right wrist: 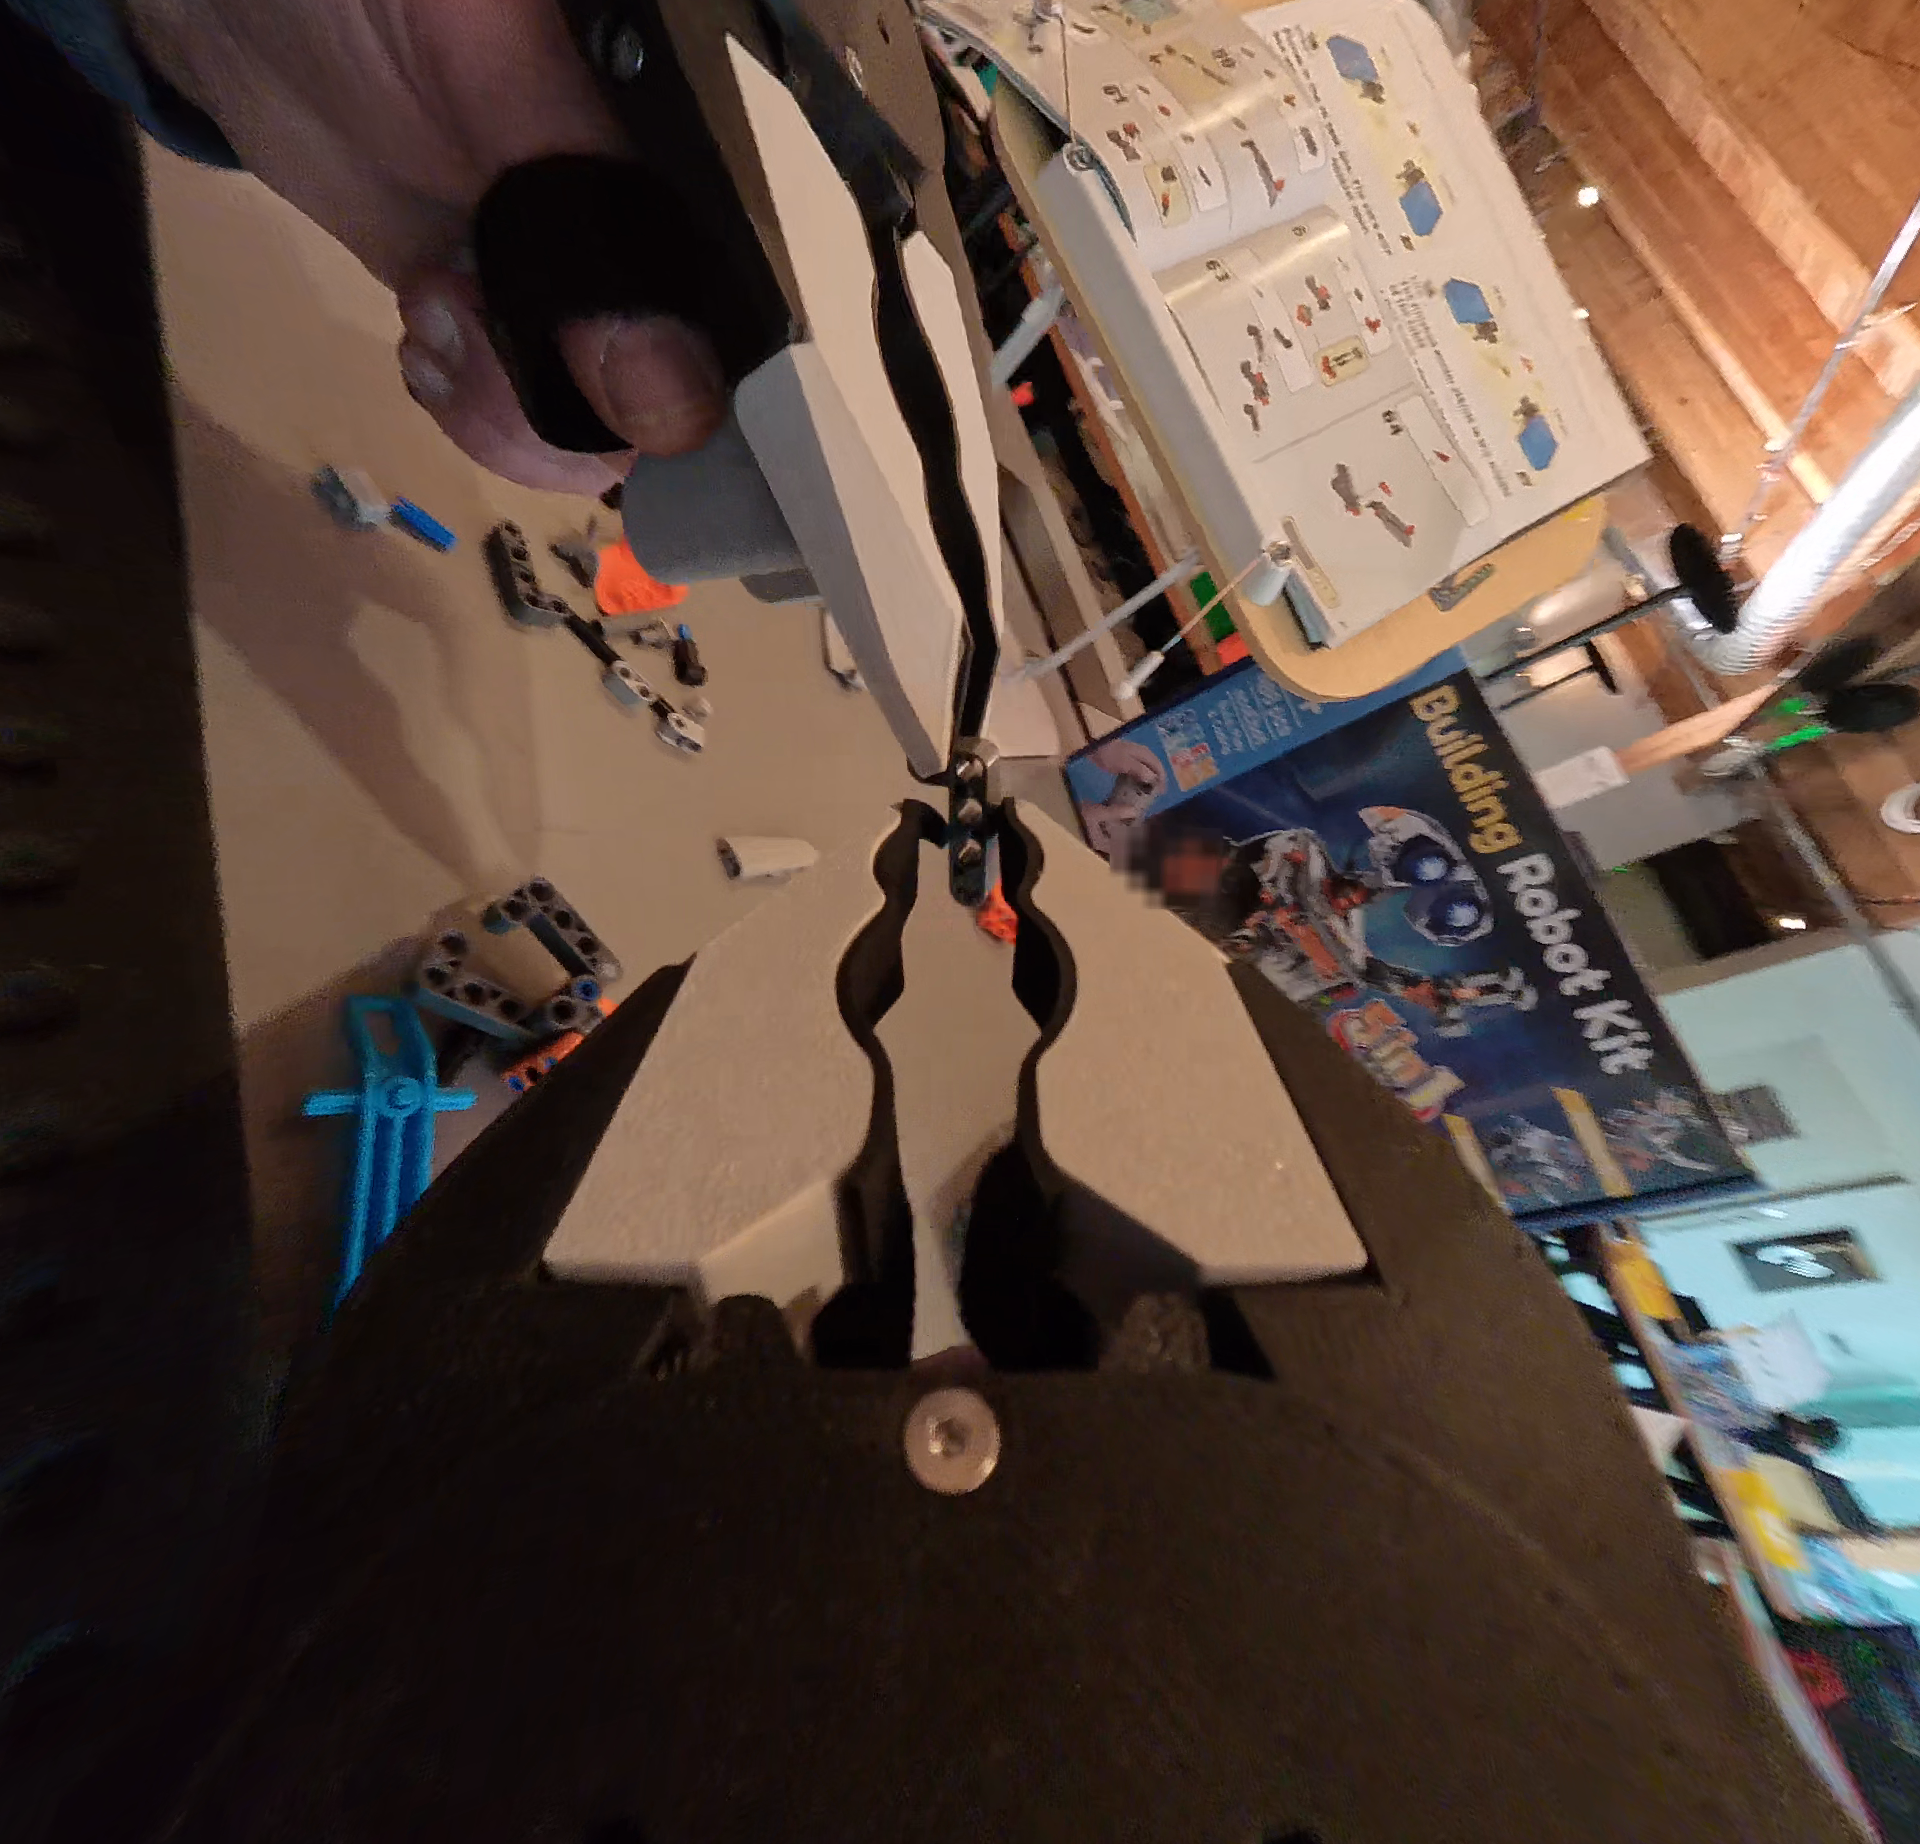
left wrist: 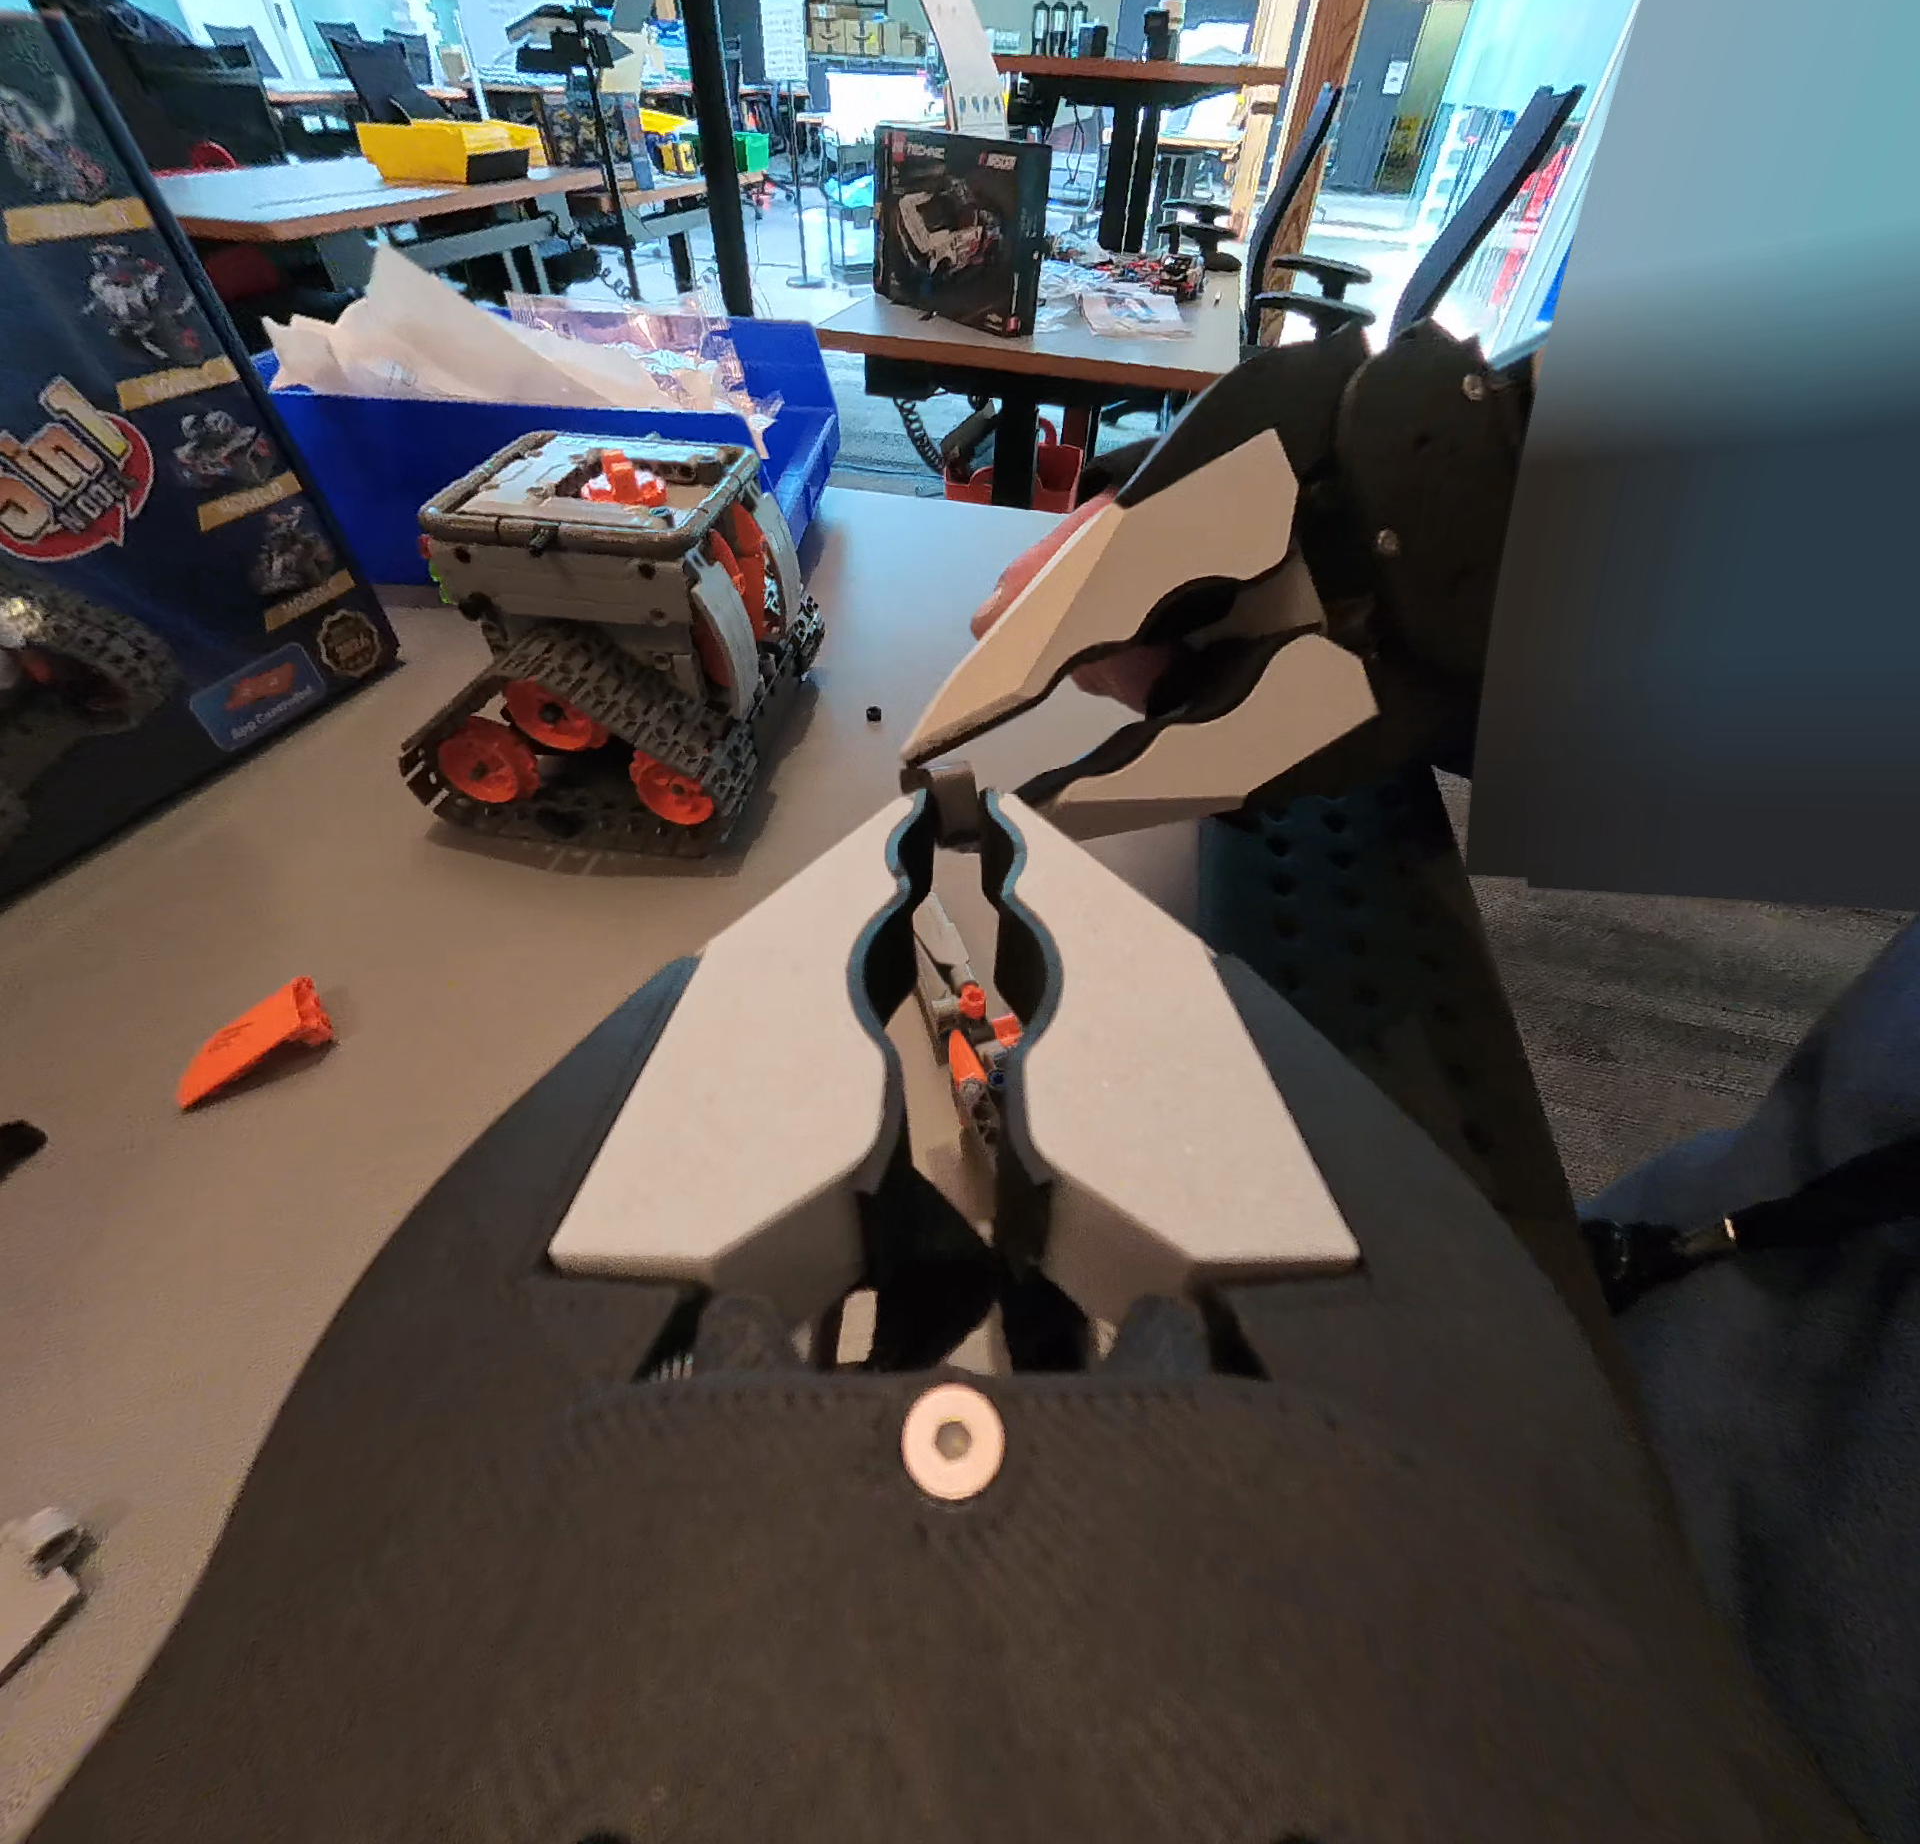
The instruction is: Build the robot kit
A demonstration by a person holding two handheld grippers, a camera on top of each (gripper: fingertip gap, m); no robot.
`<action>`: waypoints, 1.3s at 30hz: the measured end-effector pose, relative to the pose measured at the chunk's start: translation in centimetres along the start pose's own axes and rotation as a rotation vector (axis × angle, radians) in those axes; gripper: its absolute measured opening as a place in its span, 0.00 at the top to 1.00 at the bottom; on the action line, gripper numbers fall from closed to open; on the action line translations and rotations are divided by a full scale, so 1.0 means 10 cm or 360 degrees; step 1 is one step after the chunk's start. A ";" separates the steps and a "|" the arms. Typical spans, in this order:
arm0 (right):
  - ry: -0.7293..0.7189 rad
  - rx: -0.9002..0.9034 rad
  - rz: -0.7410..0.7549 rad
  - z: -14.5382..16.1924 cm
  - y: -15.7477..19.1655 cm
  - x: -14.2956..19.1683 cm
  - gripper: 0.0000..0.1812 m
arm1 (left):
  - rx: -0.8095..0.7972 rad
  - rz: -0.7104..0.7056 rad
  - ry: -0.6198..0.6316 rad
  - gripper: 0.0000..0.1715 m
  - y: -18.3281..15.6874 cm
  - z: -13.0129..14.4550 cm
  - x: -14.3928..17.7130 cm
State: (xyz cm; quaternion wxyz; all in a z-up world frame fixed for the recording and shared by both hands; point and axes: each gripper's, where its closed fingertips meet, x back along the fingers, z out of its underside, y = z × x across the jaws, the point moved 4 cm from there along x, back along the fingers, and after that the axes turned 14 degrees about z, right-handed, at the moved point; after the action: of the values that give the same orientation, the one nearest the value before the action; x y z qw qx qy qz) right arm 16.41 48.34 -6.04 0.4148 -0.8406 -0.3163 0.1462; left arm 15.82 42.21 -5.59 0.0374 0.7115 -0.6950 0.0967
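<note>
Both tongs nearly closed, tip to tip: left gripper (left wrist: 951, 818) & right gripper (right wrist: 961, 838) each pinch an end of one small dark pinned beam (right wrist: 966, 864) - held above tabletop (left wrist: 499, 963) nr its right edge, tracked robot model (left wrist: 613, 651) well apart.

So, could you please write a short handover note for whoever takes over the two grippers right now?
Left gripper: jaws shut on one end of a small dark beam.
Right gripper: jaws shut on the beam's other end, tip to tip with the left, above the table.
A grey-and-orange assembly shows between the left jaws; whether it joins the beam is unclear.
On the table: tracked model, orange panel, loose parts, kit box, and an open instruction booklet on a stand.
</note>
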 end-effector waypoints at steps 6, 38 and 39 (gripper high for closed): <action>-0.0095 -0.0467 -0.0363 -0.02 0.01 0.08 0.93 | -0.0133 0.0147 -0.0018 0.96 -0.11 0.05 0.04; 0.0188 -0.0256 -0.0997 0.27 0.31 0.12 0.82 | -0.0107 0.0047 0.0354 0.97 -0.01 0.37 0.09; 0.0204 -0.0267 -0.1067 0.33 0.33 0.11 0.82 | -0.0106 0.0039 0.0372 0.97 0.00 0.40 0.09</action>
State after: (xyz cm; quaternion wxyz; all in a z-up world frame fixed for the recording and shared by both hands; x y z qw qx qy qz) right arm 16.92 49.48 -10.67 0.3883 -0.7286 -0.5589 -0.0777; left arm 16.19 40.55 -9.35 0.1407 0.6853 -0.6972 0.1562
